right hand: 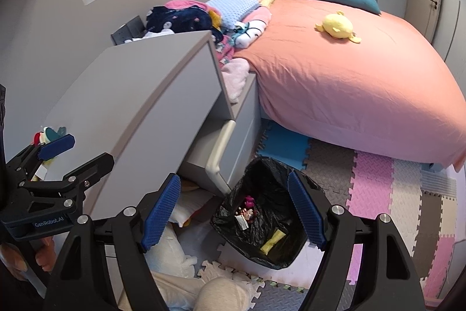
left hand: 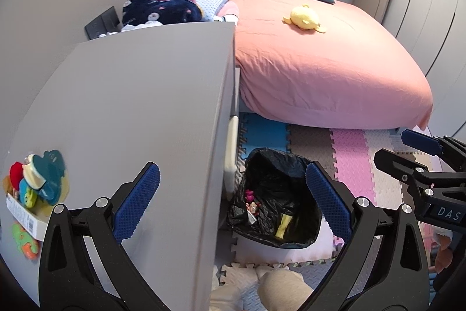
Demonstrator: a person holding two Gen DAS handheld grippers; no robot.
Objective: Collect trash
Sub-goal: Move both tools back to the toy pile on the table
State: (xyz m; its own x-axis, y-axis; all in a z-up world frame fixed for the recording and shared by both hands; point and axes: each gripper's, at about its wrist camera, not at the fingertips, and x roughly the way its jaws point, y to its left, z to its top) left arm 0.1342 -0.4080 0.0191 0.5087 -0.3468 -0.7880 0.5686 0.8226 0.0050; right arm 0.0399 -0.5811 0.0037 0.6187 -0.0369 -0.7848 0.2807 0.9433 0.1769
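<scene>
Both claws gape wide and hold nothing: the left claw (left hand: 233, 200) straddles the grey cabinet's (left hand: 139, 107) right edge, the right claw (right hand: 234, 212) hangs over the bin (right hand: 262, 223). That black-lined bin sits on the foam mat (right hand: 372, 188), just beside the cabinet's lower drawer (right hand: 221, 153), with a yellow wrapper (right hand: 272, 241) and small bits, too blurred to name, inside. Open floor runs rightward along the pink bed's (right hand: 349, 83) overhanging edge.

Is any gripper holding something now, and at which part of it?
Nothing is held. The left gripper and the right gripper are both open and empty, above the trash bin.
</scene>
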